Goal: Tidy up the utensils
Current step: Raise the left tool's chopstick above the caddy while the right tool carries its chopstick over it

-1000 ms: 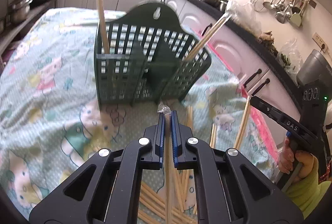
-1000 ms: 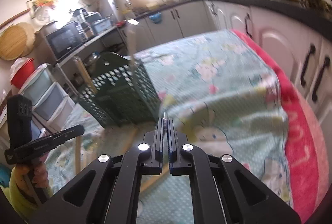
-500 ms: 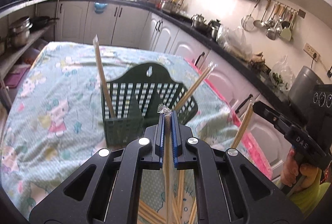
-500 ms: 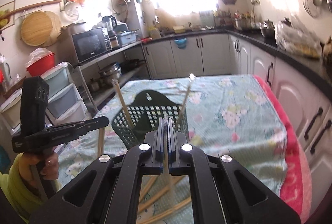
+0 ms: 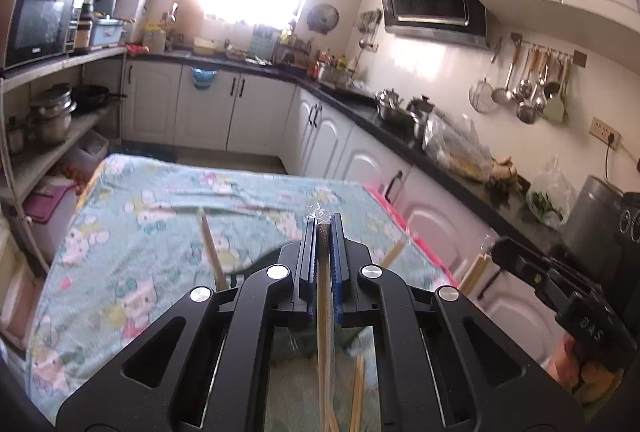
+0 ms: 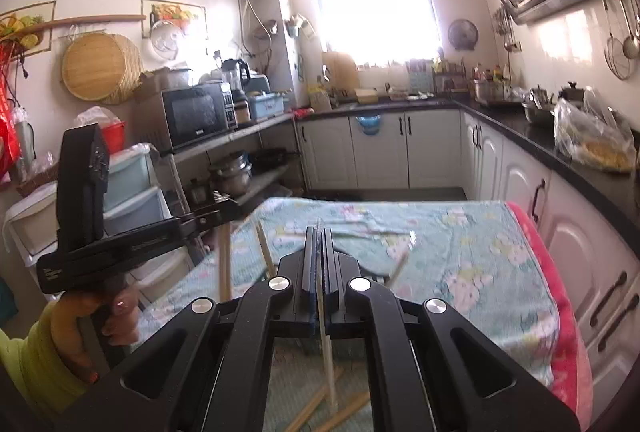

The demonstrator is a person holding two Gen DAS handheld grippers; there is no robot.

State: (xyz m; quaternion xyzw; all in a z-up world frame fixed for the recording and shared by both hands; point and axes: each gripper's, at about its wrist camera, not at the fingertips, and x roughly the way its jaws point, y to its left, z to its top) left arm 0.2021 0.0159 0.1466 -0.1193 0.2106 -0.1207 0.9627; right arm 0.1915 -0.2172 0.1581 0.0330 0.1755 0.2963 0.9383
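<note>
Two grippers — left gripper (image 5: 323, 222), right gripper (image 6: 319, 232) — each pinching wrapped chopsticks (image 5: 325, 316) hanging downward.

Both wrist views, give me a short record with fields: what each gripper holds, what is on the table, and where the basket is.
left gripper: shut on a wrapped chopstick pair, fingers clamped on it
right gripper: shut on a wrapped chopstick pair
table: covered by a cartoon-print cloth; loose chopsticks lie on it below the grippers
green basket: mostly hidden behind the grippers, two chopstick pairs standing tilted in it
task state: two pairs lifted, not yet in the basket
</note>
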